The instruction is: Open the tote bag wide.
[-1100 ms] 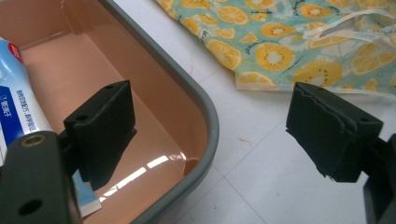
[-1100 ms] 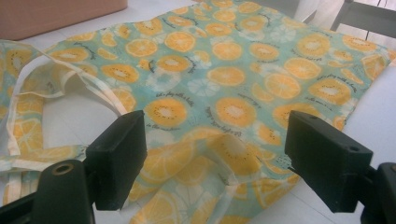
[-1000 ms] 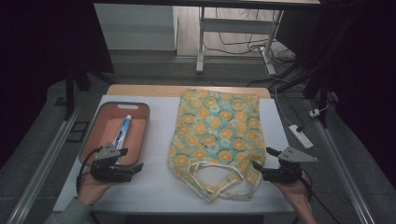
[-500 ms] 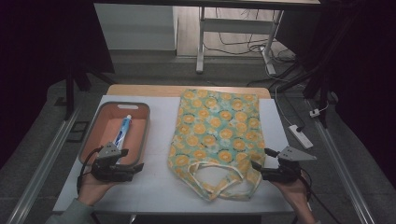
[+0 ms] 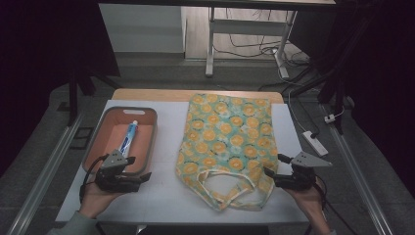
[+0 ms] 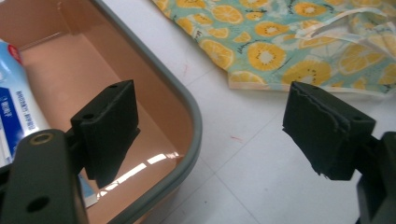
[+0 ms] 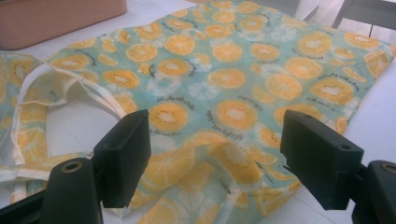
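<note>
One flat cloth tote bag printed with orange slices (image 5: 227, 139) lies mid-table, its handles toward the person. At its right corner the right gripper (image 5: 272, 176) stands open over a raised fold. Open too, the left gripper (image 5: 145, 176) straddles the salmon plastic tray's rim (image 5: 151, 142), near a blue-and-white toothpaste tube (image 5: 129, 138).

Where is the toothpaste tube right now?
In the high view the toothpaste tube lies inside the orange tray on the table's left side, left of the fruit-print bag and just beyond the left hand-held gripper.
</note>
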`<state>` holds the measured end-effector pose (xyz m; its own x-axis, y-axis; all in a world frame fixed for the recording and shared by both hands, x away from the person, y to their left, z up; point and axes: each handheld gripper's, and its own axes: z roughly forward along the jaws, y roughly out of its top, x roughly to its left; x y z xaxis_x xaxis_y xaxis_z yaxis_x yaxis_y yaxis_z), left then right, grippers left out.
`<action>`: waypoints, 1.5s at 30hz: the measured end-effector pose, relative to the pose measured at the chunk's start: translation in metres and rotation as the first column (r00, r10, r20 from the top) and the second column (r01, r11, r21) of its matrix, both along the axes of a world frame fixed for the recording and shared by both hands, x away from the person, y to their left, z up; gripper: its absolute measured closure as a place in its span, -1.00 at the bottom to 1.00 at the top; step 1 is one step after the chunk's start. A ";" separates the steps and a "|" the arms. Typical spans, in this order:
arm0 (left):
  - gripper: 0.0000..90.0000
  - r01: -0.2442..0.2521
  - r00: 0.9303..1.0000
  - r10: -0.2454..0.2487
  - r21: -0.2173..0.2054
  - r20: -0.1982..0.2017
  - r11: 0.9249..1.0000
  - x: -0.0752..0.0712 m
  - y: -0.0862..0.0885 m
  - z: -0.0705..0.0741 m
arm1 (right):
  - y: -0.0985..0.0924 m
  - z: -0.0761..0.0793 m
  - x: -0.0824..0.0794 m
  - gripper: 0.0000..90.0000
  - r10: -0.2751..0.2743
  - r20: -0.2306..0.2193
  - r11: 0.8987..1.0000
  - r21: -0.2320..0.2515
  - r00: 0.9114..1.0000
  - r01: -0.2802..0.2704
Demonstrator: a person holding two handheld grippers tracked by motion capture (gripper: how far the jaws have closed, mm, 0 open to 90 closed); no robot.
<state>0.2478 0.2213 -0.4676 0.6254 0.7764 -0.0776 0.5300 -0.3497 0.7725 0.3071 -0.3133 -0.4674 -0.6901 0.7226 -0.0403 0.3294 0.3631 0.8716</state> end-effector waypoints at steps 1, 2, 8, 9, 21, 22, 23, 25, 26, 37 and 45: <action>-0.58 0.009 1.000 -0.009 0.006 0.003 1.000 0.000 -0.003 0.002 | 0.000 0.000 0.000 -0.46 0.001 -0.004 1.000 -0.001 1.000 -0.001; -0.58 0.014 1.000 -0.014 0.008 0.001 1.000 0.001 -0.004 0.003 | 0.001 0.000 0.000 -0.46 0.002 -0.007 1.000 -0.004 1.000 -0.002; -0.59 0.057 0.998 -0.057 0.020 0.003 0.998 0.008 -0.011 0.008 | 0.012 0.002 0.009 -0.46 0.024 0.002 1.000 -0.012 1.000 -0.024; -0.59 0.067 0.998 -0.067 0.021 0.004 0.998 0.010 -0.013 0.009 | 0.012 0.002 0.009 -0.46 0.024 0.002 1.000 -0.012 1.000 -0.024; -0.58 0.199 0.980 -0.198 0.113 -0.013 0.974 0.023 -0.052 0.011 | 0.031 -0.002 0.006 -0.46 0.081 -0.021 0.996 -0.039 0.997 -0.082; -0.58 0.219 0.976 -0.218 0.122 -0.018 0.968 0.025 -0.060 0.011 | 0.031 -0.002 0.005 -0.46 0.081 -0.021 0.996 -0.040 0.997 -0.081; -0.58 0.219 0.976 -0.218 0.122 -0.018 0.968 0.025 -0.060 0.011 | 0.030 -0.002 0.004 -0.46 0.081 -0.021 0.996 -0.042 0.997 -0.082; -0.57 0.241 0.970 -0.240 0.123 -0.023 0.963 0.028 -0.071 0.013 | 0.029 -0.002 0.002 -0.46 0.079 -0.024 0.996 -0.040 0.997 -0.080; -0.57 0.253 0.967 -0.252 0.124 -0.024 0.959 0.030 -0.076 0.013 | 0.028 -0.003 -0.001 -0.45 0.077 -0.023 0.996 -0.040 0.997 -0.077; -0.54 0.377 0.925 -0.368 0.121 -0.091 0.918 0.048 -0.134 0.006 | 0.031 -0.004 -0.011 -0.43 0.107 -0.037 0.994 -0.028 0.994 -0.108; -0.46 0.428 0.901 -0.408 0.153 -0.148 0.891 0.048 -0.154 -0.014 | 0.036 -0.013 -0.007 -0.42 0.123 -0.074 0.991 -0.047 0.990 -0.127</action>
